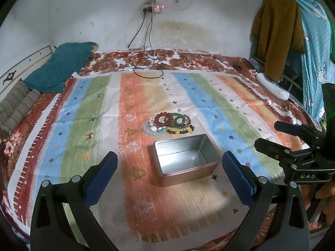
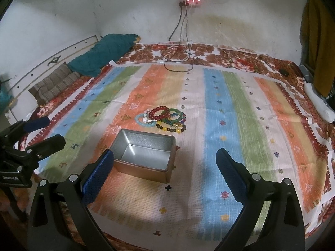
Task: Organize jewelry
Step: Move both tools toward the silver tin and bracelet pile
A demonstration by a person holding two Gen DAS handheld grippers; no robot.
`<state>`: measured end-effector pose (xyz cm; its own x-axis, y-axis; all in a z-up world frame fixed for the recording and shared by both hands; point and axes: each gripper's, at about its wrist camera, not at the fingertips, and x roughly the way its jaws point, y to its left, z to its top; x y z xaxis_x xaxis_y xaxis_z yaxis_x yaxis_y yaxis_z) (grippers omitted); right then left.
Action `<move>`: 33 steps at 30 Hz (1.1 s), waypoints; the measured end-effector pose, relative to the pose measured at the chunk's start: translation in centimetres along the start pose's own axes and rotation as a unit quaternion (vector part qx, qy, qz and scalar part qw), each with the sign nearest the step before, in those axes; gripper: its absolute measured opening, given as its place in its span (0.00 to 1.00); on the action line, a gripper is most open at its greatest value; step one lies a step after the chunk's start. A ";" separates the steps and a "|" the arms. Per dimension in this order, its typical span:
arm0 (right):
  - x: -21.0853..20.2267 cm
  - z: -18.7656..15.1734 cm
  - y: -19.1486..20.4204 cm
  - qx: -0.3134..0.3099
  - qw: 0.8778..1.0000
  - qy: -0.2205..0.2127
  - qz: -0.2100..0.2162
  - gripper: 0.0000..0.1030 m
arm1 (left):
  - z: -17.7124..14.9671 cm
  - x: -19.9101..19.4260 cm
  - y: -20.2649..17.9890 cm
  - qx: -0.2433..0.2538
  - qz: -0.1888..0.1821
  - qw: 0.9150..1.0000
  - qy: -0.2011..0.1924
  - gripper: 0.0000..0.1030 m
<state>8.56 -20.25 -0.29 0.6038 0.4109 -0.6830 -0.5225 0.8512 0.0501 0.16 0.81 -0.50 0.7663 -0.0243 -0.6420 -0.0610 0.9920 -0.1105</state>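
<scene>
Striped bedspread (image 1: pixel 62 125) mid-bed carries bracelets (image 1: pixel 169 123) beside an empty tin (image 1: pixel 186 161); left gripper (image 1: pixel 169 175) and right gripper (image 2: pixel 165 174) both gape, holding nothing; beads look light, slippery; I'd pinch one strand's outer loop.

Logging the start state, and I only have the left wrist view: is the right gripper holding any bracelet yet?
Observer: No. In its own view the right gripper is wide open, with nothing between its blue pads.
Operator: Where does it point?
Observer: At the striped cloth just right of the open metal tin; one pad overlaps the tin's near corner in the image.
</scene>
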 end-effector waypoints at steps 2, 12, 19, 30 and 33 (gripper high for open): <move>0.0 0.0 0.0 0.002 1.000 0.001 -0.001 0.96 | 0.0 0.1 0.0 0.000 0.002 1.000 0.001 0.95; 0.3 0.2 -0.2 0.003 1.000 0.004 -0.004 0.96 | 0.1 0.3 0.2 -0.007 0.004 1.000 0.001 0.95; 0.4 0.2 -0.3 0.004 1.000 0.006 -0.006 0.96 | 0.1 0.7 0.7 -0.011 0.005 1.000 0.004 0.95; 1.7 0.9 -0.6 0.008 1.000 0.025 -0.005 0.96 | 0.9 2.6 1.4 -0.024 0.019 0.999 0.035 0.95; 2.3 1.4 -0.7 0.011 0.999 0.033 -0.003 0.96 | 1.4 3.3 1.8 -0.030 0.015 0.998 0.044 0.95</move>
<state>11.13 -19.41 -0.87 0.5659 0.3837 -0.7297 -0.5047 0.8611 0.0614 3.42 2.69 -1.75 0.7050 -0.0084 -0.7092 -0.1236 0.9832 -0.1345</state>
